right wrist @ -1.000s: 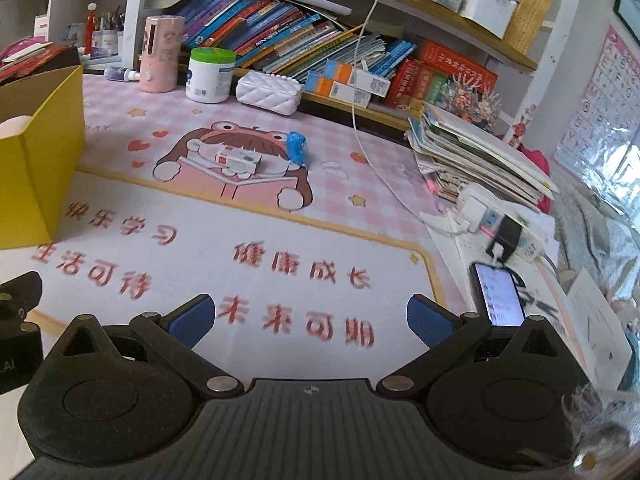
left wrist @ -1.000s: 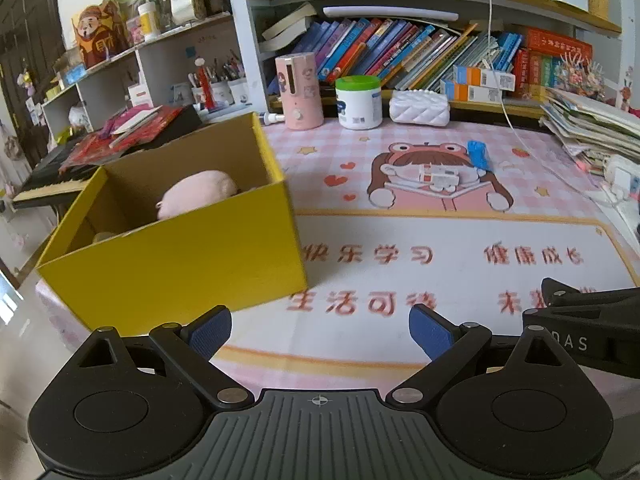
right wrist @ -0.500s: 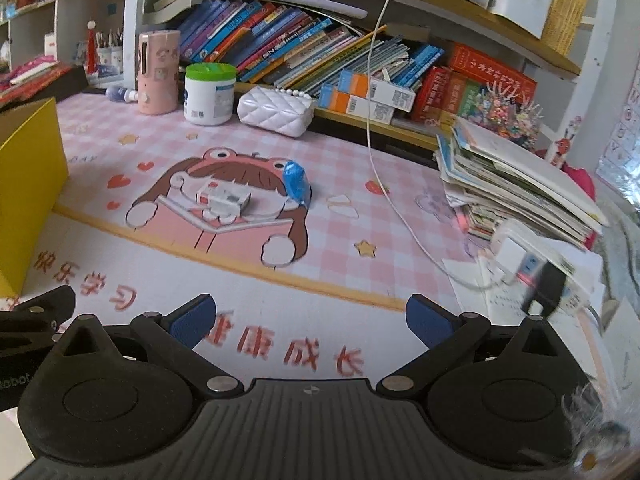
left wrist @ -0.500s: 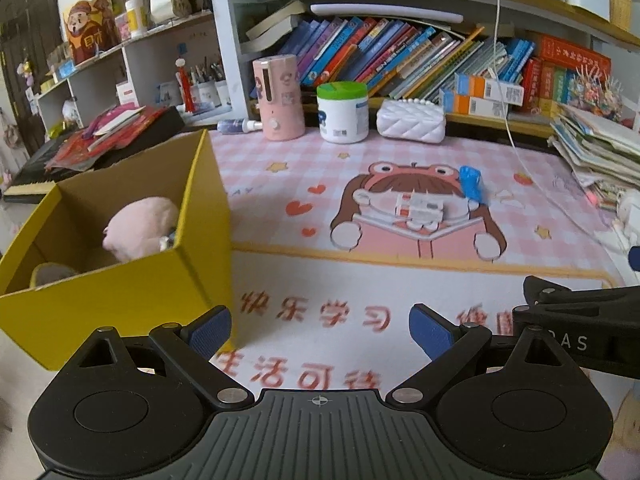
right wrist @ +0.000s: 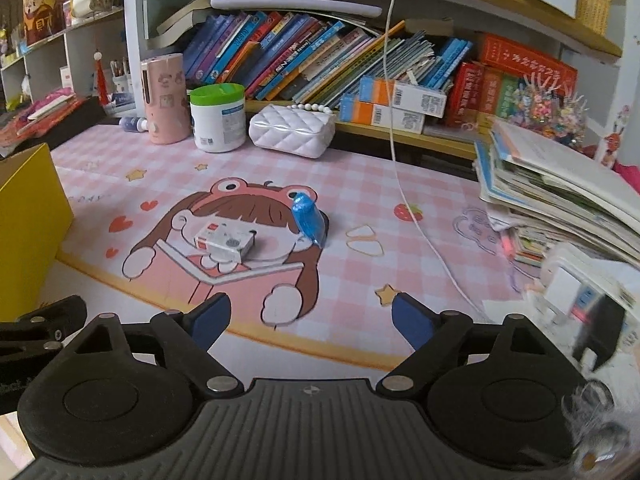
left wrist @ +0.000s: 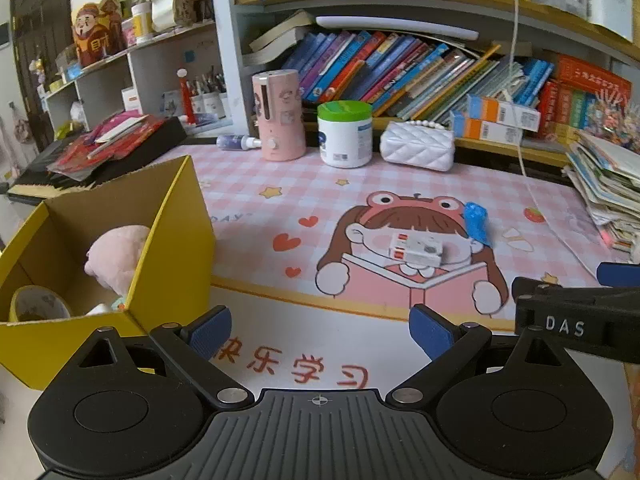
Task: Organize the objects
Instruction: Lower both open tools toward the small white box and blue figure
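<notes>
A small white box (left wrist: 416,250) (right wrist: 225,242) with a red mark lies on the cartoon girl printed on the pink mat. Just right of it rests a blue wrapped item (left wrist: 476,222) (right wrist: 308,218). A yellow cardboard box (left wrist: 172,240) (right wrist: 28,220) stands at the left; inside it I see a pink plush (left wrist: 116,256) and a tape roll (left wrist: 36,306). My left gripper (left wrist: 320,330) is open and holds nothing, short of the white box. My right gripper (right wrist: 310,318) has its jaws closing with nothing between them, also short of both items.
Along the mat's far edge stand a pink dispenser (left wrist: 278,116), a green-lidded white jar (left wrist: 345,134) and a white quilted purse (left wrist: 418,148). Bookshelves rise behind. A stack of books (right wrist: 560,196), a white cable (right wrist: 412,208) and a power strip (right wrist: 576,288) crowd the right side.
Both grippers have moved forward across the mat toward the white box and blue item. The yellow box has slid to the left of both views. The right jaws have narrowed a little.
</notes>
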Available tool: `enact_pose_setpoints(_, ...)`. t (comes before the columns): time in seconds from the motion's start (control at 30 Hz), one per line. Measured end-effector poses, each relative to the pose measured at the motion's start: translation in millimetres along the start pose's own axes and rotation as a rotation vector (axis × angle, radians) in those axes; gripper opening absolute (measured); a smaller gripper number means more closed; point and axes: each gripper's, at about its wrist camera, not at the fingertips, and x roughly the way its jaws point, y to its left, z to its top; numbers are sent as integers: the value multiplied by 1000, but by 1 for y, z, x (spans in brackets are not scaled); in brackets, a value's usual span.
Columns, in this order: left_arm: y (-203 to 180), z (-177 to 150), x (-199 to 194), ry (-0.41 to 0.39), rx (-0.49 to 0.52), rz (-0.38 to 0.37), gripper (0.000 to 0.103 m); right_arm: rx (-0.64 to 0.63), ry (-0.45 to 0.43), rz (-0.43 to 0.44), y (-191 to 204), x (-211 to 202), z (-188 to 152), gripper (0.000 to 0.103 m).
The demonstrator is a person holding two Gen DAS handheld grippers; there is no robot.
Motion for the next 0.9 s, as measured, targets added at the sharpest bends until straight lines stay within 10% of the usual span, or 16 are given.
enact_pose_setpoints(0.57,-9,9,13,14,9,46,97,-49,-30,130,-1,76,38,82)
enact_pose_setpoints(0.9,-14,6,20,41,21,69,97,-73,24,72,-8,144,51,54)
